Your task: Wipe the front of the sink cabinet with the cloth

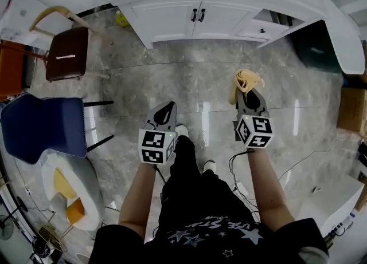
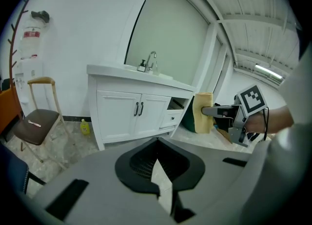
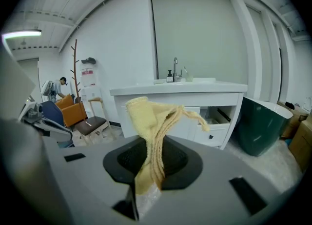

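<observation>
Lower centre of the head view, the left gripper (image 1: 167, 109) has its jaws pressed together on nothing. Just right of it, the right gripper (image 1: 250, 92) pinches the yellow cloth (image 1: 247, 78) by a bunched end. The cloth looks soft, light and floppy — a broader fold would probably wipe better. The white sink cabinet (image 1: 189, 19) stands well apart, upper centre.

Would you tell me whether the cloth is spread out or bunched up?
Bunched: the cloth is gathered in folds, clamped in the right gripper.

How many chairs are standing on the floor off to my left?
3: a brown chair nearest the sink cabinet, an orange chair beside it at the left edge, and a blue chair closest to you. More may sit outside the frame.
</observation>
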Motion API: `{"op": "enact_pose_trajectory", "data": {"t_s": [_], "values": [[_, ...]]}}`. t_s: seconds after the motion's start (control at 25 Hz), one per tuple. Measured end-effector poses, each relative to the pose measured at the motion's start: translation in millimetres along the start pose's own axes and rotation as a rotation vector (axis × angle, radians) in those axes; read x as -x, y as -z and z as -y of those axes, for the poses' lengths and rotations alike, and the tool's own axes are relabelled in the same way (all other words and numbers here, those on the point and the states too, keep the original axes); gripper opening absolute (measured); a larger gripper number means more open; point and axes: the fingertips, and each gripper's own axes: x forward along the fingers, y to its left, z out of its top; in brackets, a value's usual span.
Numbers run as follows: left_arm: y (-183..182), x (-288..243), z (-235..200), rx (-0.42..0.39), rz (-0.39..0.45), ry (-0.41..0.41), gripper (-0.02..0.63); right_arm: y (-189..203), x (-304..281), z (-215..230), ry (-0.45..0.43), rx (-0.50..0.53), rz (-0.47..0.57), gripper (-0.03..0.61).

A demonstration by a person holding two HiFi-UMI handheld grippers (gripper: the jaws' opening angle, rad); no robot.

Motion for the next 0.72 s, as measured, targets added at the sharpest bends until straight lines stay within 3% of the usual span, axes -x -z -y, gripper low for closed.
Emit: {"op": "enact_pose_trajectory", "data": {"t_s": [0.44, 0.72], "values": [[-1, 63, 121, -0.043, 0.053, 0.023, 0.015, 9, 127, 39, 0.002, -0.018, 0.041, 0.080], [-18, 99, 176, -0.104, 0.114, 0.030, 0.015, 5, 206, 70, 0.034, -0.058, 0.084, 0.080]]}}
